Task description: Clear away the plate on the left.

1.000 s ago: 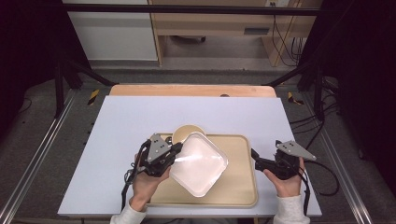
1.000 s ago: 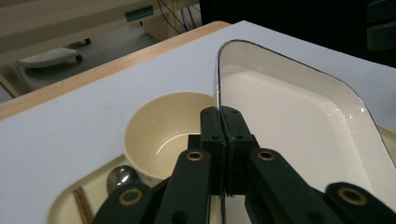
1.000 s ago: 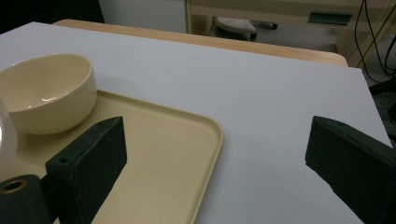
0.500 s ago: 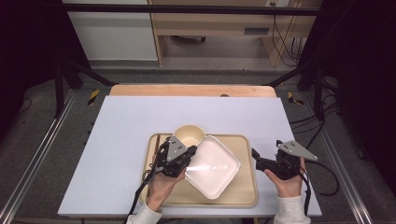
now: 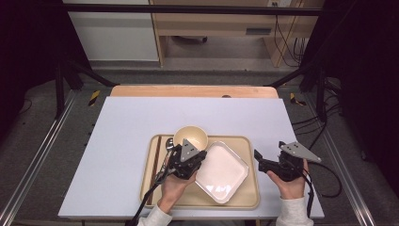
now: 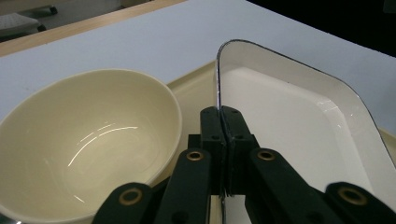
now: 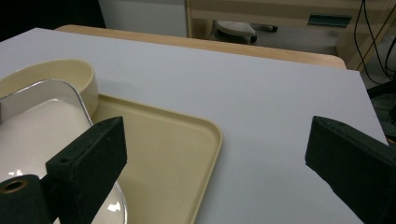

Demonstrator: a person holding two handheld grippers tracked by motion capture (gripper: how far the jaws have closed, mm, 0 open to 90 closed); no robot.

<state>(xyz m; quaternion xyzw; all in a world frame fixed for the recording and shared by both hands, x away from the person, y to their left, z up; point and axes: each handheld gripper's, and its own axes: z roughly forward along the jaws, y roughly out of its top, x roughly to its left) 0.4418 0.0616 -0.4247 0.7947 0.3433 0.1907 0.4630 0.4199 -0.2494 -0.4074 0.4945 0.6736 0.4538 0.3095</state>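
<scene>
A white square plate (image 5: 223, 172) lies low over the right half of a beige tray (image 5: 249, 150). My left gripper (image 5: 200, 157) is shut on its left rim. In the left gripper view the jaws (image 6: 223, 116) pinch the thin rim of the plate (image 6: 289, 116), with a cream bowl (image 6: 84, 135) just to their left. That bowl (image 5: 190, 136) stands at the tray's far edge. Whether the plate rests fully on the tray I cannot tell. My right gripper (image 5: 259, 161) hovers open at the tray's right edge, holding nothing. Its view has the plate (image 7: 42, 126) and bowl (image 7: 70, 74) at left.
Dark chopsticks (image 5: 156, 160) and a spoon (image 5: 168, 148) lie along the tray's left side. The tray sits near the front edge of the pale table (image 5: 141, 122). A wooden strip (image 5: 193, 91) runs along the far edge, with dark frame rails at both sides.
The left hand has carried the plate to the right and down, from a raised tilt to low over the tray's right half. The right gripper has stayed put.
</scene>
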